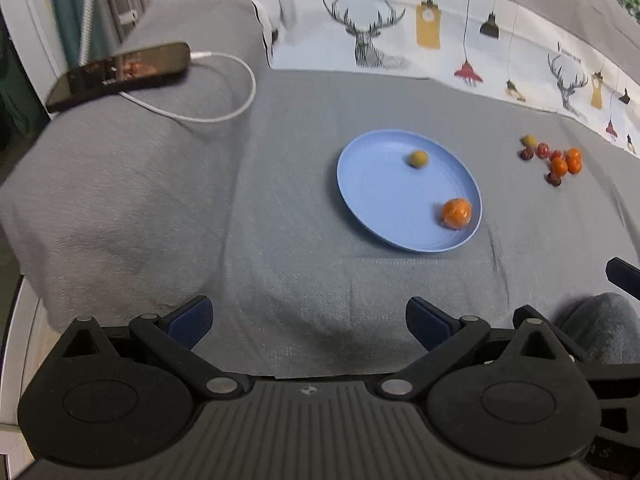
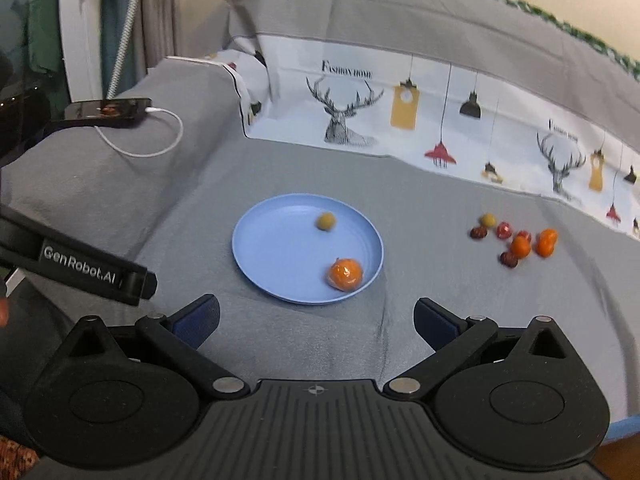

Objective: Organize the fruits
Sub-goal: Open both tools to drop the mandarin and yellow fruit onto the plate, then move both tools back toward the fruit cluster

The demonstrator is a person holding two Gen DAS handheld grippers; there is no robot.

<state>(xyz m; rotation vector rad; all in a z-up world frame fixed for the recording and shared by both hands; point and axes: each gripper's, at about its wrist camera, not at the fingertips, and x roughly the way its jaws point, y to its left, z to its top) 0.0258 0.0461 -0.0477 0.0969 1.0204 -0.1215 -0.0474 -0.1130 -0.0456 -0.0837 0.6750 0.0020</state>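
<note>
Gray cloth covered the surface, printed deer fabric along its far edge. Blue plate mid-cloth held orange and olive-green fruit; loose fruits near right edge. Phone charging far left. Left tool and right tool both wide, empty.

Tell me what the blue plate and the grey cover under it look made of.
Blue plate: probably matte plastic, with a uniform colour, faint moulded rings and no glare. Grey cover: woven fabric, with visible weave texture and soft creases.
</note>
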